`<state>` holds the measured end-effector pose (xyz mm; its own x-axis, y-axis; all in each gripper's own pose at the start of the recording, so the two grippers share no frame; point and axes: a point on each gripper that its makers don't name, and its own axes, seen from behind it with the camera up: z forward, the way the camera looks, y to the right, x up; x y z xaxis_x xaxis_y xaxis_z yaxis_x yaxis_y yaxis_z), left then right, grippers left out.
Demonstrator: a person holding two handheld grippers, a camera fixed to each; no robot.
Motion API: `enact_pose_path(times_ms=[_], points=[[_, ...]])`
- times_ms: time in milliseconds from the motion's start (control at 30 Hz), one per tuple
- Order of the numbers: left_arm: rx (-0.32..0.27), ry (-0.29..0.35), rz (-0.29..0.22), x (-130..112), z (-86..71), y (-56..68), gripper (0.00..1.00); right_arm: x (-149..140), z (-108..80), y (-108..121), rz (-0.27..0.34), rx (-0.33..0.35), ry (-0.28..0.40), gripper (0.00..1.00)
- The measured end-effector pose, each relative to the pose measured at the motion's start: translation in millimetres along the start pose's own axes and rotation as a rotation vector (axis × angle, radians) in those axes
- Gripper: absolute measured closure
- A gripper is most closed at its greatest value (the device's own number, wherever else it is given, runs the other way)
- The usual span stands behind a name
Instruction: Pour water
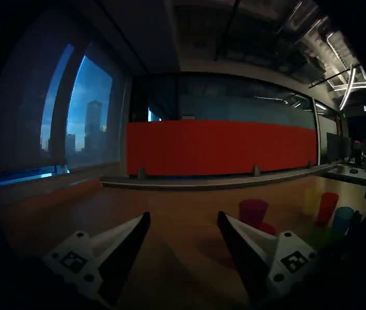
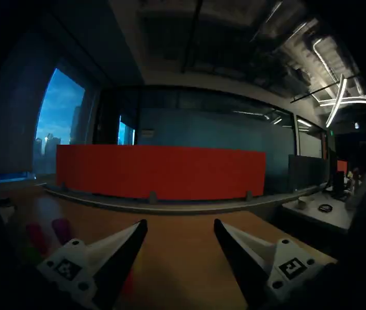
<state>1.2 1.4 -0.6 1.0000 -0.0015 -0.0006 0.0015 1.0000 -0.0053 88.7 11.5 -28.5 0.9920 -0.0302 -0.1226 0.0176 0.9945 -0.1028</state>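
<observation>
While the left gripper (image 1: 183,213) and right gripper (image 2: 179,221) hover with jaws open and empty, best approach the magenta cup (image 1: 253,211), right on the table (image 1: 126,201), slowly, gripping mid-height to avoid tipping.

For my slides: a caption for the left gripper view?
Open left claw above a wooden table, coloured cups standing ahead.
</observation>
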Motion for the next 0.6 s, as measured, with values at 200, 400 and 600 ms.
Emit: enact_pose_path(times_ms=[200, 400, 600], points=[[0.000, 0.000, 0.001, 0.6, 0.0, 0.0, 0.04, -5.0, -3.1, -7.6, -0.033, 0.025, 0.010, 0.01], [0.000, 0.000, 0.000, 0.2, 0.2, -0.1, 0.03, -11.5, -0.4, -18.8, -0.043, 0.044, 0.028, 0.01], [0.000, 0.000, 0.001, 0.8, 0.0, 0.0, 0.04, -25.3, 3.5, -29.6, -0.024, 0.078, 0.040, 0.00]])
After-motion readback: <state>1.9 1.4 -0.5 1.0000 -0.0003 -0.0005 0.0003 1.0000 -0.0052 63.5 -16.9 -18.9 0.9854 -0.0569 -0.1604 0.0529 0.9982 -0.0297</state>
